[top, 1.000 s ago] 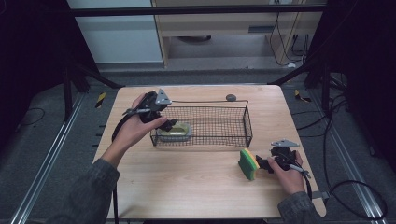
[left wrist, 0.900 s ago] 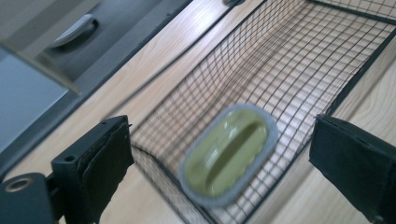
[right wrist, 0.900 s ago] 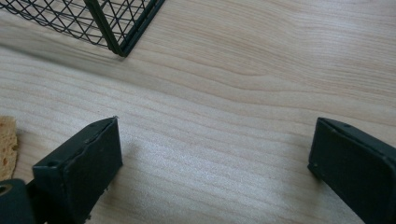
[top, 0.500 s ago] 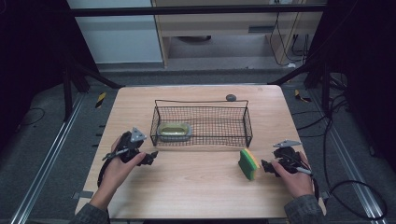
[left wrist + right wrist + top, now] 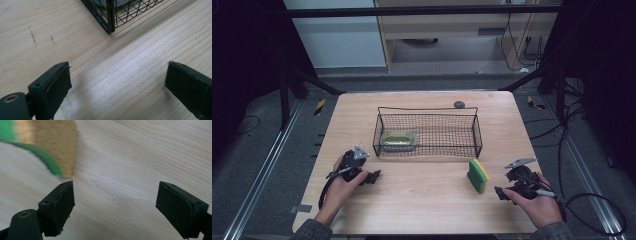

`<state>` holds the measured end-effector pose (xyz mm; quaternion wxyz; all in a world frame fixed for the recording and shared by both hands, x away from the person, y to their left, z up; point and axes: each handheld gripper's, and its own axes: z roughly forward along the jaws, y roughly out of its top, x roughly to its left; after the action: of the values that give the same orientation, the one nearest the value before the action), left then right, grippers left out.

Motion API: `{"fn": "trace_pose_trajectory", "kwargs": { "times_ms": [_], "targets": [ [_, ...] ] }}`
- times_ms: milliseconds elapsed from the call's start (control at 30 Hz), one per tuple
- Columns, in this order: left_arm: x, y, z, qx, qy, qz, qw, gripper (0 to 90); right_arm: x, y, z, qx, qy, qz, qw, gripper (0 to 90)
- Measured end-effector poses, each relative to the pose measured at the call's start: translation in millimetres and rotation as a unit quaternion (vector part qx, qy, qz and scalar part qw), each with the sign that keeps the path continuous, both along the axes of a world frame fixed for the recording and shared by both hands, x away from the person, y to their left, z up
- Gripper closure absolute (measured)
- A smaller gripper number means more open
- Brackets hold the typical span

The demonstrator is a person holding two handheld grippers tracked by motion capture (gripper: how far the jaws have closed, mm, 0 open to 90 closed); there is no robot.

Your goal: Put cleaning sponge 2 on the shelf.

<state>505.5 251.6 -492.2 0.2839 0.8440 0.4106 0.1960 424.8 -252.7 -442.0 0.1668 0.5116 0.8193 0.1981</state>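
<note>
The left gripper (image 5: 374, 176) is resting open and empty near the bench's (image 5: 422, 210) front-left corner, just before the wire basket (image 5: 427, 149). Toward the front-right edge, the sponge (image 5: 478, 175) is standing on its side. The right gripper (image 5: 500, 192), jaws having just been closing with nothing between them, is sitting beside it; approaching off-centre, it is likely risking toppling the sponge.
</note>
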Motion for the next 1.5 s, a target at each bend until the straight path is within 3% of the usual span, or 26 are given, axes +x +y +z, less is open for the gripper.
{"fn": "trace_pose_trajectory", "kwargs": {
  "times_ms": [100,267,333,600,833,1233,1500],
  "targets": [
    [-0.1,-1.0,-4.0,0.001,0.002,-0.005,1.0000,5.5,-6.9,10.5,6.9,0.000,0.006,0.012,0.9999,16.0],
    [1.8,0.2,-6.7,-0.015,0.004,0.001,0.9999,3.3,-12.5,22.8,15.7,-0.003,0.010,0.019,0.9998,16.3],
    [2.9,0.9,-9.6,-0.034,0.011,0.006,0.9993,1.4,-13.3,30.9,22.5,0.002,0.017,0.028,0.9995,16.3],
    [1.6,4.0,-15.3,-0.054,-0.008,0.002,0.9985,0.0,-6.4,45.1,38.0,0.006,0.033,0.035,0.9988,15.2],
    [2.4,4.4,-16.4,-0.058,-0.014,0.003,0.9982,0.0,7.1,64.2,50.5,0.001,0.036,0.053,0.9980,16.4],
    [4.1,4.4,-16.4,-0.058,-0.014,0.002,0.9982,0.0,36.7,78.2,49.2,-0.015,0.050,0.059,0.9969,18.8],
    [5.0,4.3,-16.5,-0.059,-0.014,0.001,0.9982,0.0,47.1,78.6,41.0,-0.019,0.062,0.057,0.9962,20.3]
  ]
}}
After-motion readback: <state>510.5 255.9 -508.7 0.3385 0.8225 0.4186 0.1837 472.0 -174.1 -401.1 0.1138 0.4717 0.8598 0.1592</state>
